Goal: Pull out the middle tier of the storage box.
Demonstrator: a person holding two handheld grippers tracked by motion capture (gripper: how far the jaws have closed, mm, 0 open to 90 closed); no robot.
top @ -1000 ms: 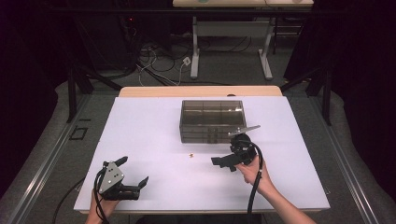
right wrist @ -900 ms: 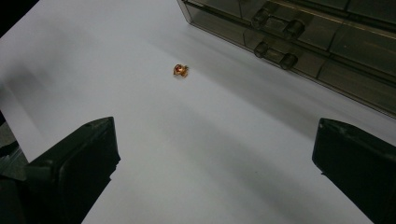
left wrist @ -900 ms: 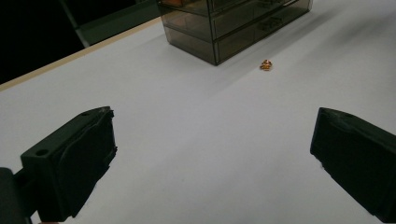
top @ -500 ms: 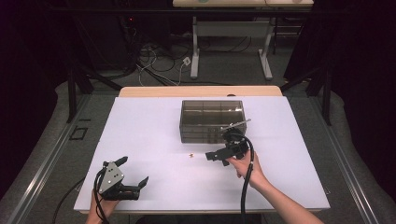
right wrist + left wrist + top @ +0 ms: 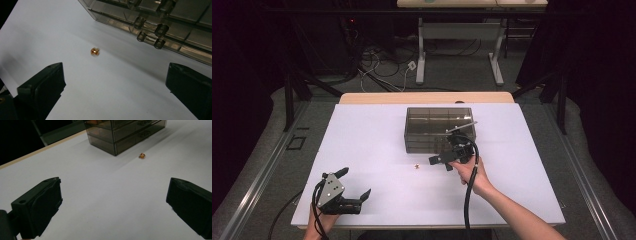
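White worktop (image 5: 377,140) carries everything. Smoky translucent drawer cabinet (image 5: 439,129) sits past the middle, toward the far edge; in the right gripper view its drawer fronts with small round knobs (image 5: 160,30) fill the upper right. Right gripper (image 5: 439,161) held in the person's hand just in front of the cabinet's near face, cable looping off the back, fingers spread wide and holding nothing; its own view shows bare worktop between the two black fingers (image 5: 42,87). Left gripper (image 5: 354,186) rests low near the near-left corner of the worktop, well apart from the cabinet, fingers also wide open and empty, grey plate on top. Small orange-gold piece (image 5: 416,166) lies loose on the worktop just left of the right gripper and near the cabinet's front, touching neither; it's ahead of the right fingers in that gripper's view (image 5: 94,51), and far off in the left gripper view (image 5: 142,156). Too small to tell what it is.
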